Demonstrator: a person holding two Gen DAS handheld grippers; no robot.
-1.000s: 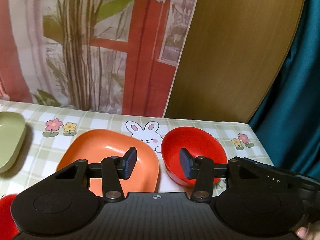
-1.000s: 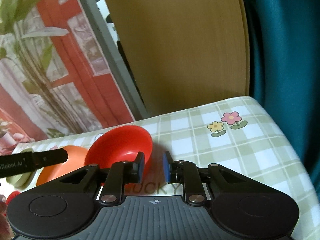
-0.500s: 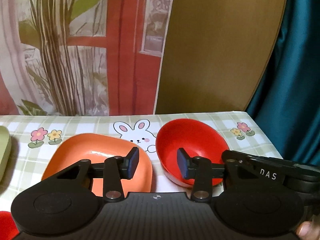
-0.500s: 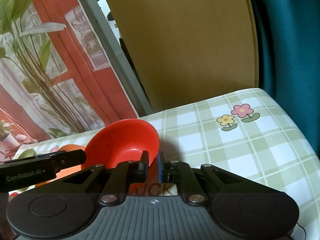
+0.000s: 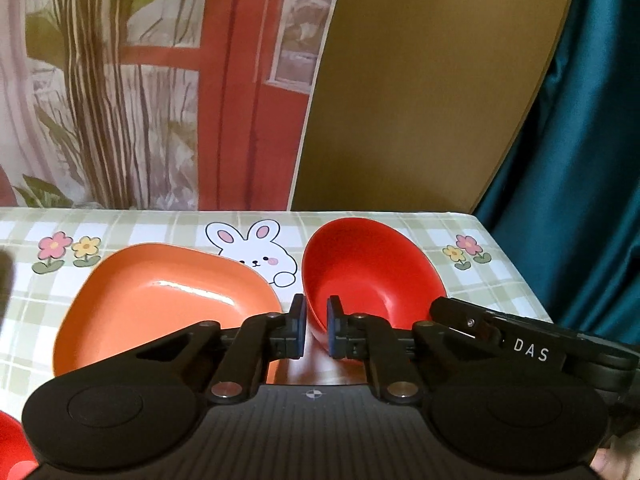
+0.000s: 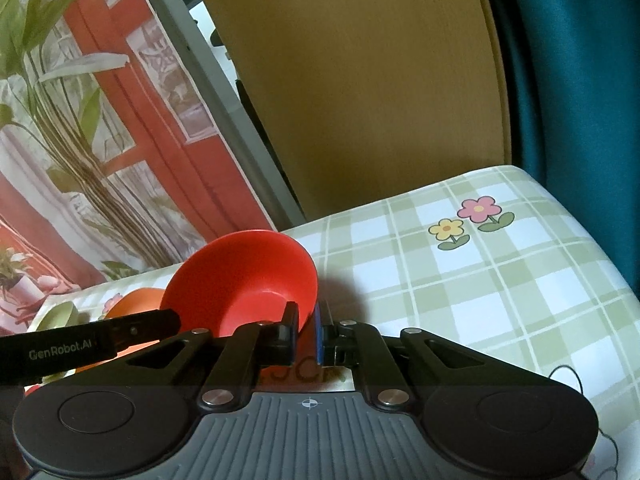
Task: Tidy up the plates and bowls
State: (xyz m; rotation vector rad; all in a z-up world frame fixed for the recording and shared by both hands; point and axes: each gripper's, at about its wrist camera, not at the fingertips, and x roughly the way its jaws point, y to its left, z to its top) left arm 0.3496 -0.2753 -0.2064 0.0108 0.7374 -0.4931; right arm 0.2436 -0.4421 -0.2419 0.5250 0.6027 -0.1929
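Note:
A red bowl point(image 5: 372, 276) is tilted up on the checked tablecloth; it also shows in the right wrist view point(image 6: 248, 280). My right gripper point(image 6: 306, 336) is shut on the bowl's right rim and shows at the right of the left wrist view. My left gripper point(image 5: 316, 332) has its jaws closed to a narrow gap around the bowl's near-left rim. An orange square plate point(image 5: 168, 300) lies flat just left of the bowl, partly hidden in the right wrist view point(image 6: 136, 300).
A green plate point(image 6: 56, 316) sits further left. Another red dish point(image 5: 12, 452) is at the near left corner. A wooden board point(image 5: 432, 80) and a printed backdrop stand behind the table. The table's right edge point(image 5: 516, 272) drops off by a teal curtain.
My left jaws have closed from wide open onto the red bowl's rim. My right jaws have closed on the bowl's other rim, and the bowl has tipped up.

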